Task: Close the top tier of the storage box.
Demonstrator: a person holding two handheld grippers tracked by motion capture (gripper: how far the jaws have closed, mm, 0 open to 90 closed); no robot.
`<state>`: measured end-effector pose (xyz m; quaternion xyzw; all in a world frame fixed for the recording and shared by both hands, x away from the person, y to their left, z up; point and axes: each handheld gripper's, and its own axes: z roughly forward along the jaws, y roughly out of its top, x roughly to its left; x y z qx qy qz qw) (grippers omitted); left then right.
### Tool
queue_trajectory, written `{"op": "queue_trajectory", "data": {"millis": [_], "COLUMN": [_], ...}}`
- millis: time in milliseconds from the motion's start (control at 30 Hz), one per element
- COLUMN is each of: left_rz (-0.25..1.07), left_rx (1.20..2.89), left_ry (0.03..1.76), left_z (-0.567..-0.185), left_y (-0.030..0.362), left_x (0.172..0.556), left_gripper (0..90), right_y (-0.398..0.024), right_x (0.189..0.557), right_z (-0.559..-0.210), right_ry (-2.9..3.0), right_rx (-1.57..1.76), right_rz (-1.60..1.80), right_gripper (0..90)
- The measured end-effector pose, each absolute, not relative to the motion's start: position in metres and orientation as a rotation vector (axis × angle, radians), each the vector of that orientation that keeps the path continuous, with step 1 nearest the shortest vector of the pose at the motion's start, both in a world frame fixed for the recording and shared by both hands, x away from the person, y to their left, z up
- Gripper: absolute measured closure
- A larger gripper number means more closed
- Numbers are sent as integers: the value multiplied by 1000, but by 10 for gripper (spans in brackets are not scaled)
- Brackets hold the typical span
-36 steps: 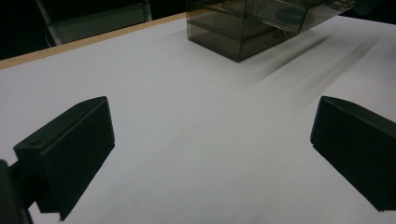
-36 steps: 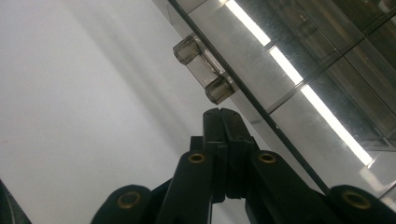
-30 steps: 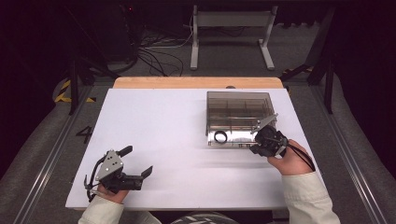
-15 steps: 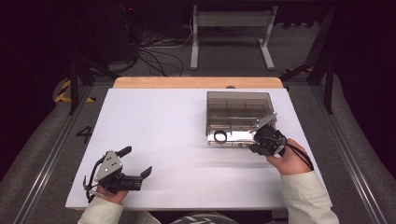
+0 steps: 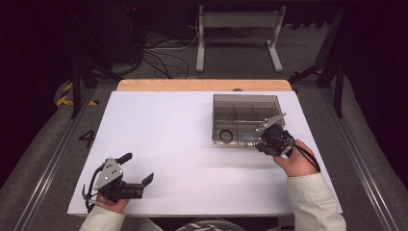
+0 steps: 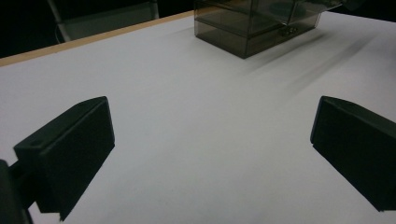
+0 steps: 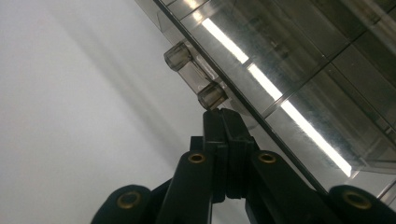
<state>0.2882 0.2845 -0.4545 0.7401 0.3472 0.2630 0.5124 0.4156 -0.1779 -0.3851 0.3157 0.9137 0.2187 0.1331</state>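
Worktop (image 5: pixel 192 144): white, and I see it bare across the middle.
Box (image 5: pixel 243 115): clear smoky plastic with compartments, far right of the worktop; a black ring (image 5: pixel 226 135) lies in its near left cell.
Left gripper (image 5: pixel 136 168): near left, my fingers spread wide, holding nothing.
Right gripper (image 7: pixel 223 114): my fingers pressed together, tips against the box's latch (image 7: pixel 196 77) on its near wall.
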Motion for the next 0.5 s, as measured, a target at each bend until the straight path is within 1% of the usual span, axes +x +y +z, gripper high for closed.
{"op": "queue_trajectory", "data": {"millis": [500], "left_rz": [643], "left_rx": [1771], "left_ry": [870], "left_z": [-455], "left_y": [290], "left_x": [280], "left_gripper": [4], "right_y": [-180], "right_x": [427], "right_z": [-383], "right_ry": [2552], "right_rx": [951], "right_rz": [699], "right_gripper": [900]}}
